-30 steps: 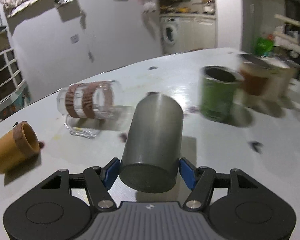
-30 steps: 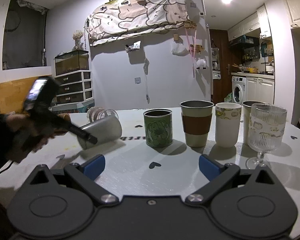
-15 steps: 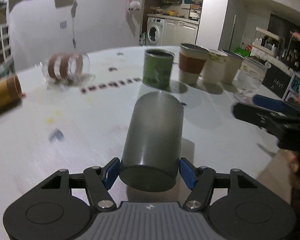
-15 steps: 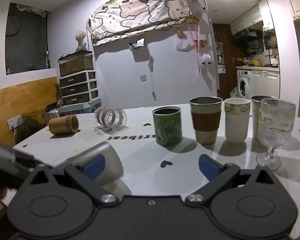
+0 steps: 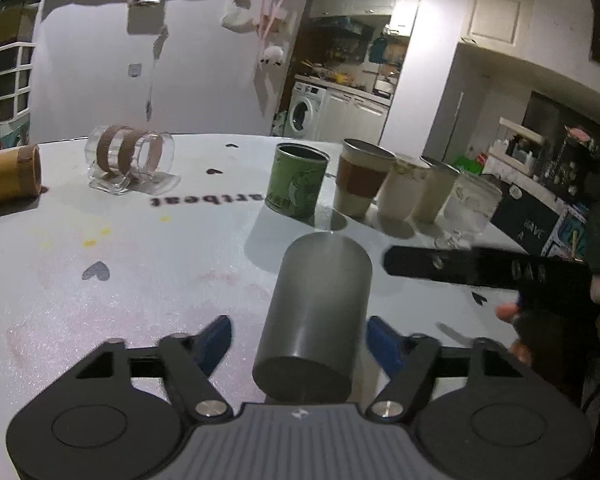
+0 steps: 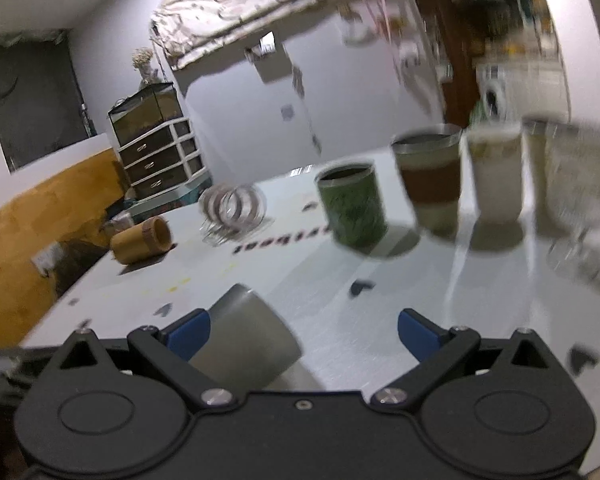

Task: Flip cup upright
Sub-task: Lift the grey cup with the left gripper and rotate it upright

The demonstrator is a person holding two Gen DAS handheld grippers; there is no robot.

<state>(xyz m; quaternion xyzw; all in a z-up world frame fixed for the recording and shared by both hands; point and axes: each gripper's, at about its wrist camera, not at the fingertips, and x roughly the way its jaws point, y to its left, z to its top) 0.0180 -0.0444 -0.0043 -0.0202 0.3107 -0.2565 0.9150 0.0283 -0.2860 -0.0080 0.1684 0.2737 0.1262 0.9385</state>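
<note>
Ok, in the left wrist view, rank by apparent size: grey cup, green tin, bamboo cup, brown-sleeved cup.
1. grey cup, though it is nearest the camera, so this may mislead.
2-3. green tin and brown-sleeved cup look alike.
Unranked: bamboo cup, cut off by the frame edge.

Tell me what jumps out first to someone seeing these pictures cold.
A grey metal cup lies on its side on the white table, between the spread blue pads of the left hand-held gripper. Behind it stands a row of upright cups led by a green tin. At far left, a clear glass and a bamboo cup lie tipped over.
</note>
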